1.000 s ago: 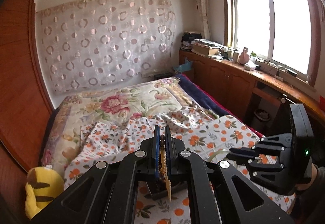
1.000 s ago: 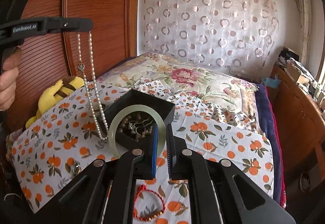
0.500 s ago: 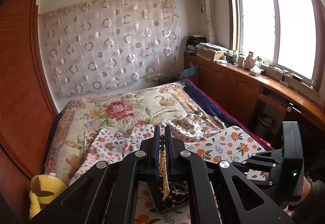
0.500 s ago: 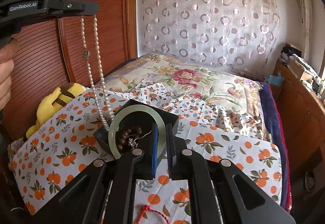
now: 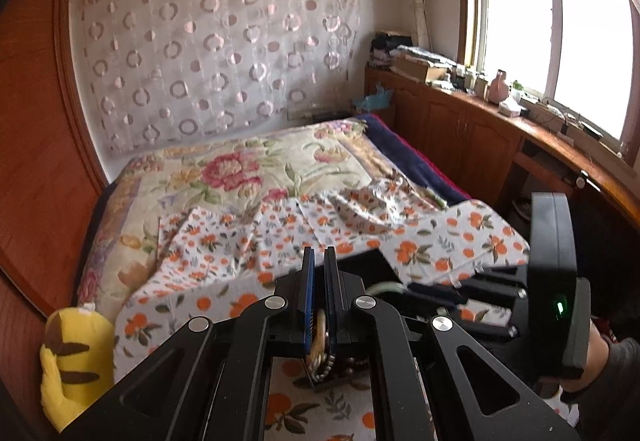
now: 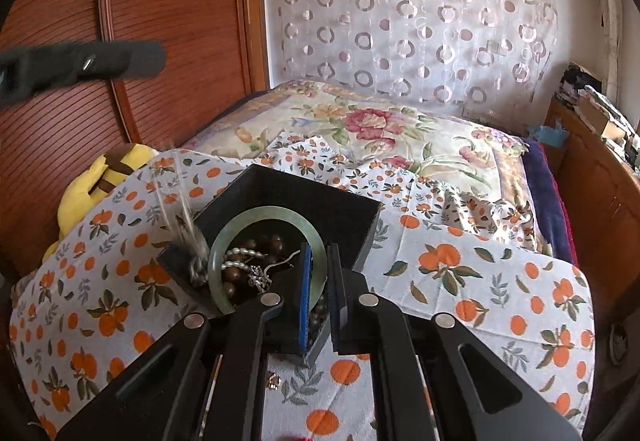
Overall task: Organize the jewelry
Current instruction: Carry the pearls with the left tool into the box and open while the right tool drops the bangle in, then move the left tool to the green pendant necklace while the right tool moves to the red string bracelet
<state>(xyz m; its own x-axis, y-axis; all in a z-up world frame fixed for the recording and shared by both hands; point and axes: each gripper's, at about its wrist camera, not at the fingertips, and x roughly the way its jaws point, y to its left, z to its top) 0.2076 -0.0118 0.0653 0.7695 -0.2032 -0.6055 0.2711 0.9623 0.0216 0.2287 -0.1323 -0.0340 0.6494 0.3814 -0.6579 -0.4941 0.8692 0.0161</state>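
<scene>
Far left: yellow plush toy point(image 6: 100, 177) against wooden wardrobe point(image 6: 180, 21). Left gripper point(image 5: 319, 273) clamped on pearl necklace point(image 5: 320, 353), strand dangling between the pads; in right wrist view same gripper blurred at upper left, strand a streak dropping to left rim of black jewelry box point(image 6: 316, 197). Box sitting on orange-print cloth point(image 6: 480, 281), centre near, holding pale green jade bangle point(image 6: 260, 217), dark wooden beads, pearls, small silver piece. Right gripper point(image 6: 319, 265) just over the box, fingers pinched narrow on near-right arc of bangle. Floral quilt point(image 6: 380, 125) beyond. Far right: wooden cabinet point(image 6: 600, 177).
</scene>
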